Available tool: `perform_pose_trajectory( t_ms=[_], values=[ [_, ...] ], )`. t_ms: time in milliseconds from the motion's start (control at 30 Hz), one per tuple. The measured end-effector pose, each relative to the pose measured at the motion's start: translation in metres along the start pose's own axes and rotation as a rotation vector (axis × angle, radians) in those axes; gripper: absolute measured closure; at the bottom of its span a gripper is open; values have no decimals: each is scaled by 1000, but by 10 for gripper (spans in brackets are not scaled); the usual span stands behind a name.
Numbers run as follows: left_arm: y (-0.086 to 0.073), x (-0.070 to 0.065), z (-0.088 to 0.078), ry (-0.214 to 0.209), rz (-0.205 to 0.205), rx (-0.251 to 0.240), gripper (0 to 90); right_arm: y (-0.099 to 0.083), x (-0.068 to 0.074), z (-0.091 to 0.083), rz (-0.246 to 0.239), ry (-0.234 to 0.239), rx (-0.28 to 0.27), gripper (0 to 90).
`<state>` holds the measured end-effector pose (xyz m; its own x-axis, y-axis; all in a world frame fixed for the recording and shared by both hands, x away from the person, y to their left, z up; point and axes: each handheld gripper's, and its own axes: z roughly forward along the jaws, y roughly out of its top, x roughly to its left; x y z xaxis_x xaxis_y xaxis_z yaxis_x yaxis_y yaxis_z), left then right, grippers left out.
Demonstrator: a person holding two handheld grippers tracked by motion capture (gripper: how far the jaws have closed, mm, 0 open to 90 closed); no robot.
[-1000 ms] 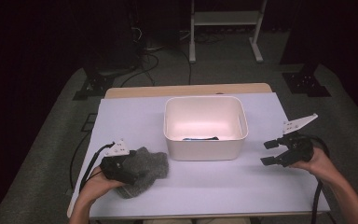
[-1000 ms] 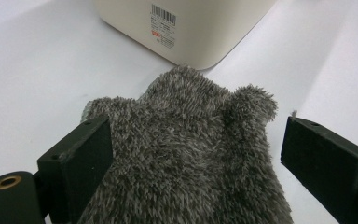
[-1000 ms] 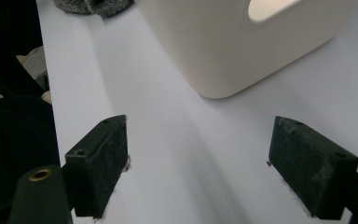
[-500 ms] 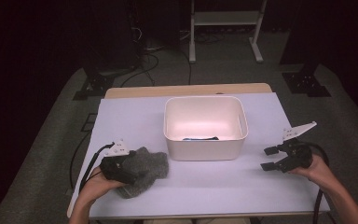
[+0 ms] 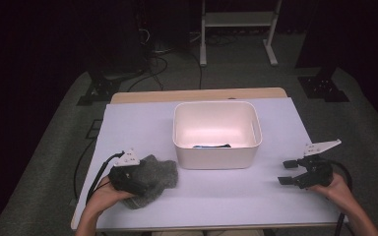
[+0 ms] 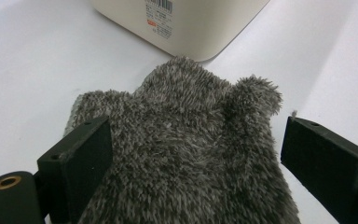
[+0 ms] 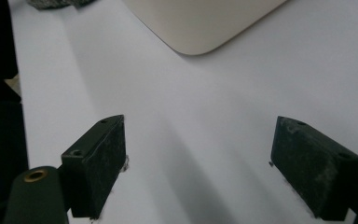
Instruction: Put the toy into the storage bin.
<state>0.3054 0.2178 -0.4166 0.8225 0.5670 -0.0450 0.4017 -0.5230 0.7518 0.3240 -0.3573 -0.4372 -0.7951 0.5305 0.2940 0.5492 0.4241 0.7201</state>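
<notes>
A grey fuzzy cloth (image 5: 158, 173) lies on the white table at the front left, just left of a white bin (image 5: 215, 158). My left gripper (image 5: 140, 183) rests over it, held by a hand. In the left gripper view the cloth (image 6: 182, 107) lies between the wide jaws of the left gripper (image 6: 198, 135); the right jaw stands clear of the pile, so it is open. My right gripper (image 5: 286, 172) hovers low over bare table at the front right, pointing left. Its jaws are open in the right gripper view, the right gripper (image 7: 200, 128) with nothing between them.
The bin (image 6: 196, 28) stands mid-table with a small dark item (image 5: 211, 146) on its floor; its corner (image 7: 200, 23) is ahead of the right gripper. Bare table (image 5: 226, 201) runs along the front. Past the far edge are cables and a metal stand (image 5: 236, 29).
The right hand has sunk and drawn back toward the table's front right, with its jaws still open. The left hand and the cloth have stayed put.
</notes>
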Motion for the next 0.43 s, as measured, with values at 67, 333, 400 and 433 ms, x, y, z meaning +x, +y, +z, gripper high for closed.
perform_pose_trajectory(
  t_ms=[67,333,400,433],
  values=[
    [-1,0,2,1,-2,-2,87,-5,0,3,6,-28,-11,165],
    [-5,1,8,-1,-11,2,87,-15,3,19,7,-84,-14,150],
    [-6,1,12,-2,-13,3,84,-17,4,21,-5,-96,-14,139],
    [-7,1,14,-4,-14,4,59,-18,5,21,-5,-101,-21,137]
  ],
)
